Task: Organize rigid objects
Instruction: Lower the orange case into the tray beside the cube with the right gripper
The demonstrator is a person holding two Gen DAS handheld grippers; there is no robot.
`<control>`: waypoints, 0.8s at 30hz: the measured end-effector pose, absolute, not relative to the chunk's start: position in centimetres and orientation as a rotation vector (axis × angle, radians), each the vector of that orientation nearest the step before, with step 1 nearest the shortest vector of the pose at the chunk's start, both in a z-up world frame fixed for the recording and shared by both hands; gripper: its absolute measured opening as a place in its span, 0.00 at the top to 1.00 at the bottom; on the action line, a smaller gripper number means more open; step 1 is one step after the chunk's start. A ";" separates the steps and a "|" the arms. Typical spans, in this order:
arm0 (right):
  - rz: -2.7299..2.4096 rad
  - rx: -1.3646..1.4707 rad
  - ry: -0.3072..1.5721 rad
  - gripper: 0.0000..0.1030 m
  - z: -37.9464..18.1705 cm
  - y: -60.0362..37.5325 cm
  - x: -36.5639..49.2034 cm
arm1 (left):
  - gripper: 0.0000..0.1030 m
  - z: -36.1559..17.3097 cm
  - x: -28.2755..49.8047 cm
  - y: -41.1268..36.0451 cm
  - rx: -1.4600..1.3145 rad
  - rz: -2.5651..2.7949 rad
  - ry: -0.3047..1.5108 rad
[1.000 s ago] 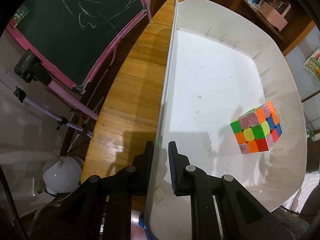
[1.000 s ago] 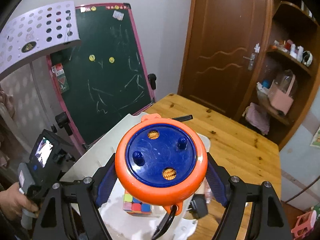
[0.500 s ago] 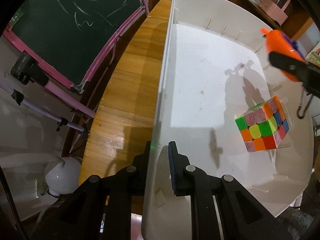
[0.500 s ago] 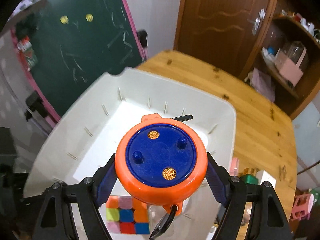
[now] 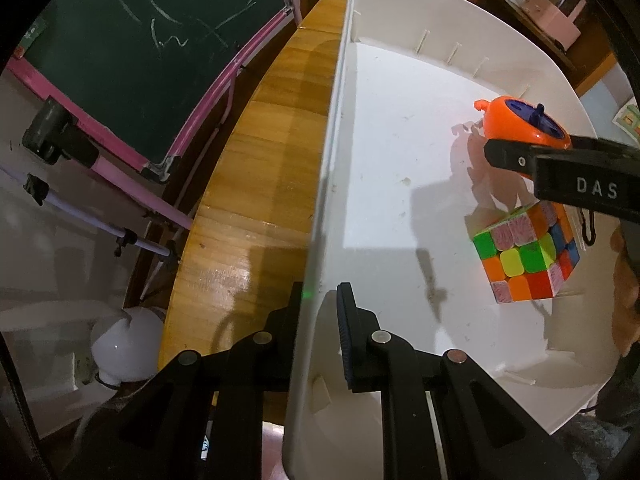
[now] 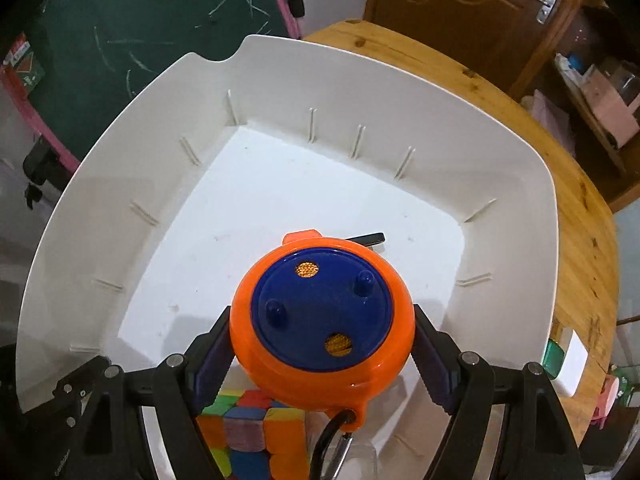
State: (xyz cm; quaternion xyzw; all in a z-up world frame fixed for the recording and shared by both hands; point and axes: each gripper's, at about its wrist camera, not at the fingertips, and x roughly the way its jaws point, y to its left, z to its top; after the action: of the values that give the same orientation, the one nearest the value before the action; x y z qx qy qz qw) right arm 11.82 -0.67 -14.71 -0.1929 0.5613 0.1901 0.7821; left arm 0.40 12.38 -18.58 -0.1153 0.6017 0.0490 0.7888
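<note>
An orange and blue round toy [image 6: 322,328] is clamped between the fingers of the right gripper [image 6: 322,354] above the floor of the white bin [image 6: 500,152]. A puzzle cube [image 5: 526,258] lies inside near the bin's right wall. The bin's left rim is pinched by the left gripper [image 5: 320,304], beside the table [image 5: 256,200] edge.

we see the puzzle cube [image 5: 526,258] inside the bin [image 5: 320,208] on the surface [image 5: 256,184], the round toy [image 6: 320,330] above it, the chalkboard [image 5: 132,44] beyond the surface's left edge.
</note>
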 end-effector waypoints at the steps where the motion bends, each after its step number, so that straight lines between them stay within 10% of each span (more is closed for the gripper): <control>1: 0.420 -0.405 1.213 0.21 -14.6 -0.9 11.7 | 0.84 -18.5 0.3 12.4 -0.252 0.106 1.297; 24: 0.558 -0.211 1.308 0.18 -13.7 -1.9 12.9 | 0.84 -17.9 0.1 12.1 -0.247 0.131 1.300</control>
State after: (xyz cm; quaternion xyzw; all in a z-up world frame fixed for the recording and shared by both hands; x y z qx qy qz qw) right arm 12.91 -1.89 -13.74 -0.0967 0.5992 0.2555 0.7526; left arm 0.10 12.15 -17.92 -0.1144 0.6033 0.0607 0.7869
